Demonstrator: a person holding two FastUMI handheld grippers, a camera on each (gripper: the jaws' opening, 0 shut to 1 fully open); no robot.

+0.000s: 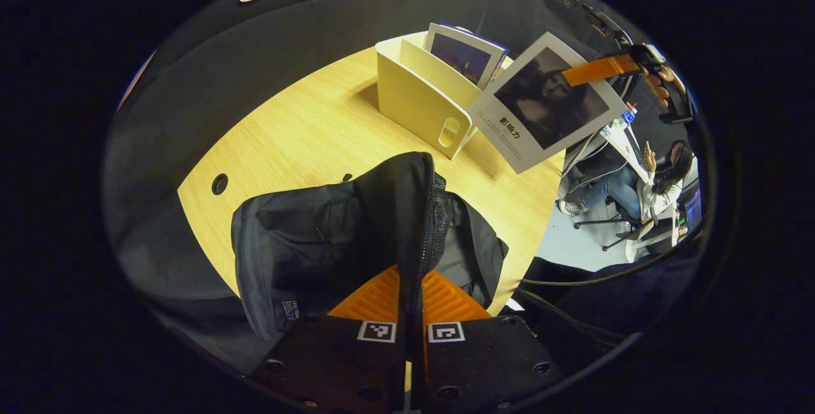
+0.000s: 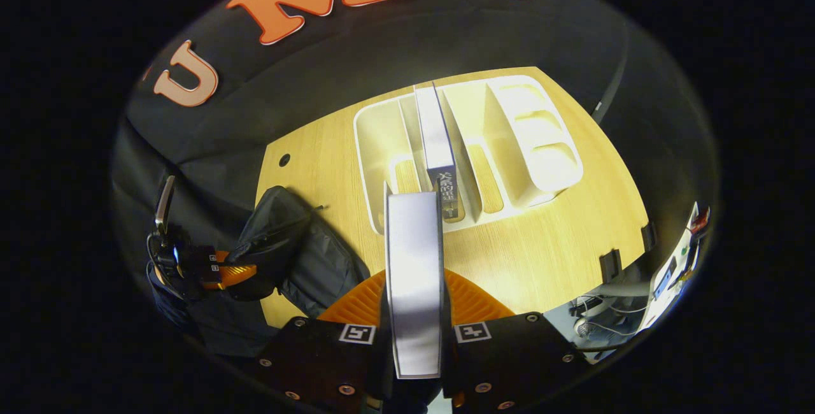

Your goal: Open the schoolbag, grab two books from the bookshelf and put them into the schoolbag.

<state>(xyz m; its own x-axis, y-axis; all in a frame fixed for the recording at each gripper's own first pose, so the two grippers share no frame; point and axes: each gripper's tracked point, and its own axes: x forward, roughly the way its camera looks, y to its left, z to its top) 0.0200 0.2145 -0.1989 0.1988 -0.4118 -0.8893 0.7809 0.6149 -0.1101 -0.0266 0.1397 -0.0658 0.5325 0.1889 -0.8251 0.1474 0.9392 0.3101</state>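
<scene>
- Left gripper view: the left gripper is clamped on a raised fold of the schoolbag, both fingers pressing the fabric next to the zipper edge. The flap is held up, likely so the mouth stays open for loading.
- The schoolbag is seen lying on the wooden table, at the near edge, in front of the bookshelf.
- In the same view a grey-covered book is held aloft by the right gripper, to the right of the bookshelf and clear of it. The cover is tilted, lower corner hanging past the table edge.
- A second book is left standing in a slot of the bookshelf, leaning back.
- Right gripper view: the right gripper is closed on the grey-covered book, seen edge-on between the fingers. The grip is taken near one edge, likely so the free end can enter the bag first.
- The bookshelf is seen from above, the remaining book upright in a middle compartment.
- The left gripper is visible at the left with the schoolbag pinched and lifted.
- Judged stage: bag opened, first book taken out, not yet put in; second book untouched.
- Next move would need the book carried across to the held-open mouth.
</scene>
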